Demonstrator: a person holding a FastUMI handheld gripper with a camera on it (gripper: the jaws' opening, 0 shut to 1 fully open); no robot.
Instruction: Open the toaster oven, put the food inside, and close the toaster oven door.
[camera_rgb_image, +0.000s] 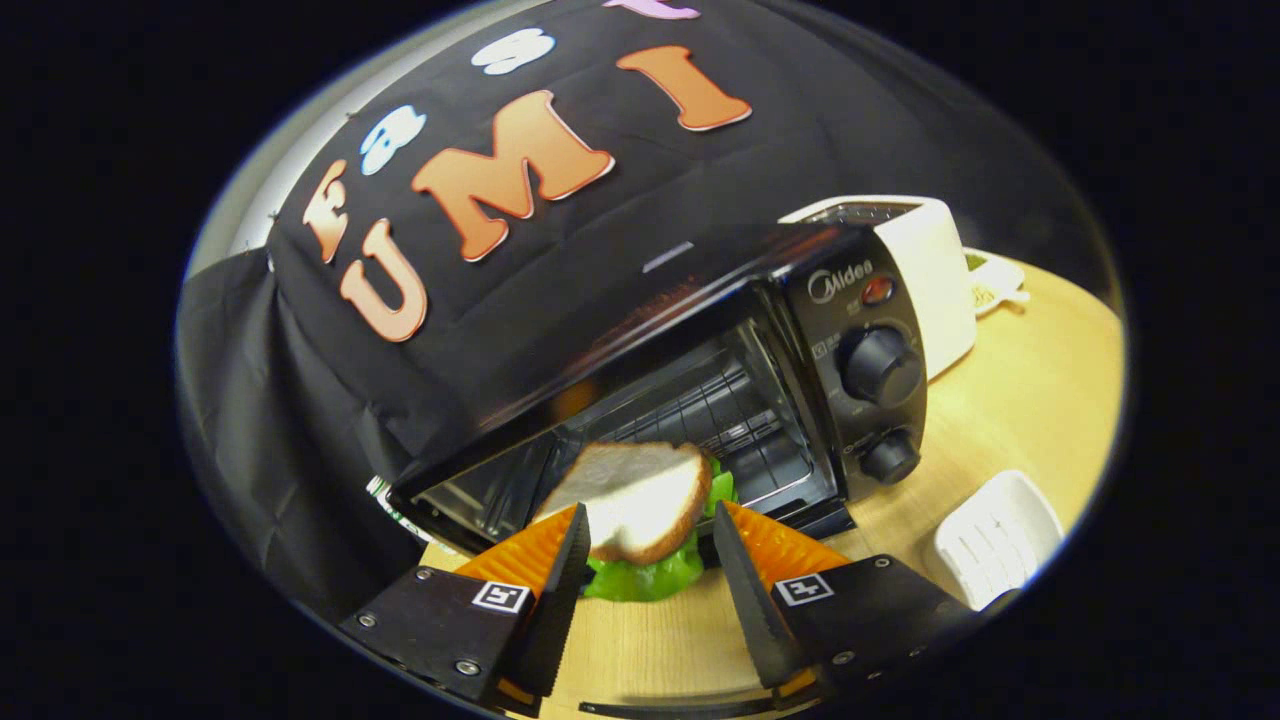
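Sandwich (640, 505), made of a bread slice with a brown crust over green lettuce, held between the two fingers of the gripper (646, 548) at the mouth of the toaster oven (700, 370). The claw is closed on the sandwich: the left finger's black pad (560, 590) presses its left edge and the right finger's pad (745, 590) meets the lettuce on its right side. The orange finger bodies flank the food, and each black finger mount carries a small square marker. The sandwich sits just in front of the oven cavity, whose opening is uncovered, with the wire rack (720, 410) visible beyond it; whether the food already rests on the rack cannot be told. The oven is black, with a red indicator lamp (877, 290) and two black knobs, an upper knob (880, 365) and a lower knob (890, 457), on its right-hand control panel. Beside the oven on that side stands a white pop-up toaster (925, 265), touching or nearly touching it. A white ridged tray (995, 540) lies on the light wooden table (1030, 400) near the right finger, well apart from the oven.
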